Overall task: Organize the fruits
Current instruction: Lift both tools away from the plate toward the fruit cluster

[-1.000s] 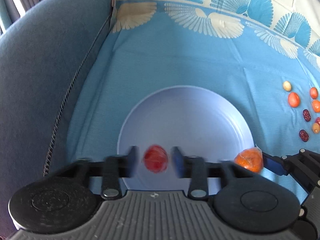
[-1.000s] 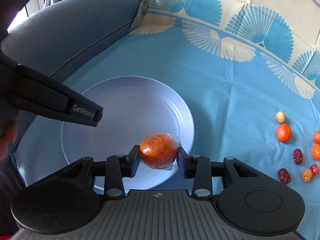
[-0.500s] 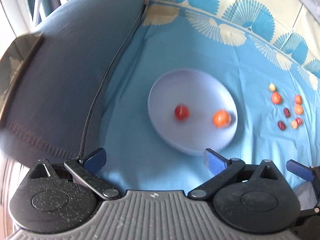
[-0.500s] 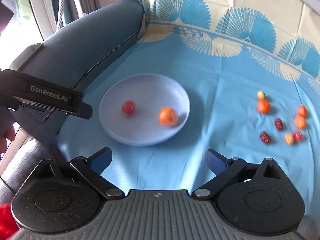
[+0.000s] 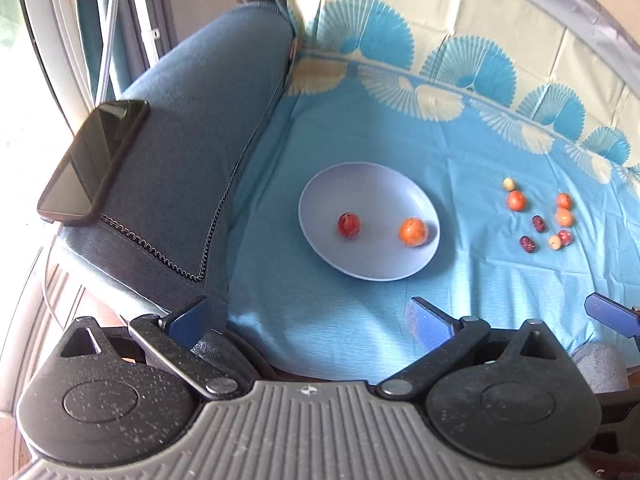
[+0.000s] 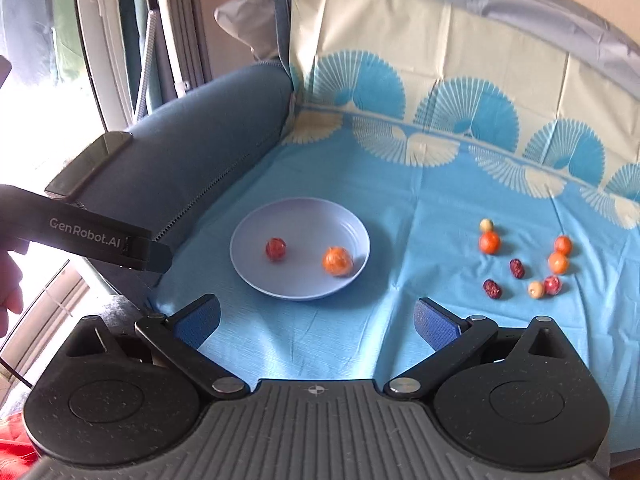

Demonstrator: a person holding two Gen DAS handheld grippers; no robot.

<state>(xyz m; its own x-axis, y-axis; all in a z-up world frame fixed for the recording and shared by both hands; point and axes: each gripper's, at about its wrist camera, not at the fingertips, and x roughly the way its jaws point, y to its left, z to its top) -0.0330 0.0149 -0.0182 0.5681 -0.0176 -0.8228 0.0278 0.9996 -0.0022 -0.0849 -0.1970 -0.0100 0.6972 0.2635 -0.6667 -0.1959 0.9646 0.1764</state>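
A pale lilac plate lies on the blue cloth. On it sit a wrapped red fruit and a wrapped orange fruit. Several small loose fruits, orange, dark red and pale, lie on the cloth to the plate's right. My left gripper is open and empty, pulled back well short of the plate. My right gripper is open and empty, also held back from the plate.
A blue sofa armrest rises left of the plate, with a black phone lying on it. The left gripper's body shows at the left of the right wrist view. The patterned cloth runs up the backrest behind.
Both grippers opened and let go of their fruits onto the plate. Both then drew back and up, so the plate now looks small and far.
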